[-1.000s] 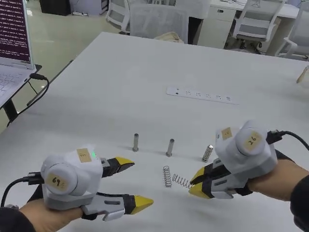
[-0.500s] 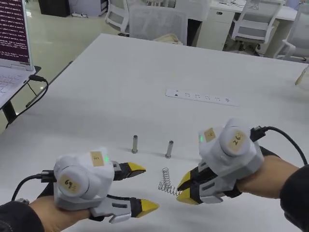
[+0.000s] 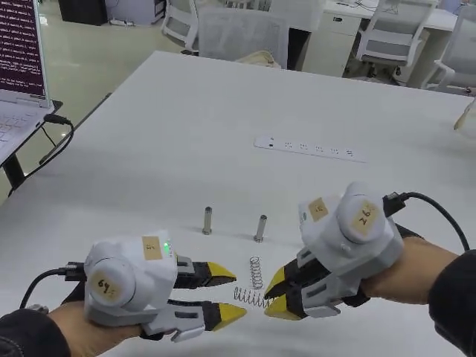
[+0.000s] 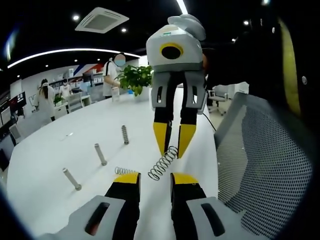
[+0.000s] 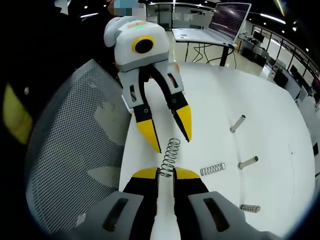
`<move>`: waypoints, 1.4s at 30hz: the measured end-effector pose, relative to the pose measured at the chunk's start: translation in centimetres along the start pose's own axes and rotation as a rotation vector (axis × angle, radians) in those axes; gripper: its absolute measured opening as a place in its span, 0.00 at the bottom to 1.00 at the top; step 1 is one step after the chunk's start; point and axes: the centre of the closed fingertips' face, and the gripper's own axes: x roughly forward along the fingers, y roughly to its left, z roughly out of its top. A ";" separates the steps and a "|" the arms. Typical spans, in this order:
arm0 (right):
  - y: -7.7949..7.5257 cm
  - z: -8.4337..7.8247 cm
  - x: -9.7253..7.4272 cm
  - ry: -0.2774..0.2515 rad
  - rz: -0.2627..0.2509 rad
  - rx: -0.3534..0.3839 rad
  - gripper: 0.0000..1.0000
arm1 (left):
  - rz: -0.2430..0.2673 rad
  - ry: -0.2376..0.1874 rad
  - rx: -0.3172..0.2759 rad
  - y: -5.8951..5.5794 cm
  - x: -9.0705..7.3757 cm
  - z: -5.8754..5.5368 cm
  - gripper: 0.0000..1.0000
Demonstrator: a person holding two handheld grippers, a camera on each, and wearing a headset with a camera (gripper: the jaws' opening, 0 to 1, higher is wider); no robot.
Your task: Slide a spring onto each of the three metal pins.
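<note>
My right gripper (image 3: 277, 296) is shut on one end of a spring (image 3: 249, 297), held just above the white table (image 3: 223, 111). The spring's free end reaches between the fingertips of my open left gripper (image 3: 225, 293). In the right gripper view the spring (image 5: 170, 152) runs from my right gripper (image 5: 166, 174) toward the left gripper (image 5: 167, 127). A second spring (image 3: 256, 272) lies loose on the table. Two bare metal pins (image 3: 207, 220) (image 3: 261, 227) stand upright beyond it. A third pin (image 4: 125, 134) wears a spring. The left gripper (image 4: 155, 177) faces the right gripper (image 4: 172, 140).
A white power strip (image 3: 309, 146) lies farther back on the table. A laptop (image 3: 18, 67) with a cable sits off the left edge. Office chairs (image 3: 238, 30) stand behind the table. A mesh chair (image 4: 265, 160) is close by at the near edge.
The right gripper has taken hold of one spring and carried it left toward the left gripper. The left gripper has moved right. The spring-covered pin is now hidden behind the right gripper in the head view.
</note>
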 end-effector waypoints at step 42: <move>0.6 0.0 0.2 -0.025 0.037 -0.052 0.10 | -0.101 0.014 -0.056 -1.8 -0.1 -0.4 0.01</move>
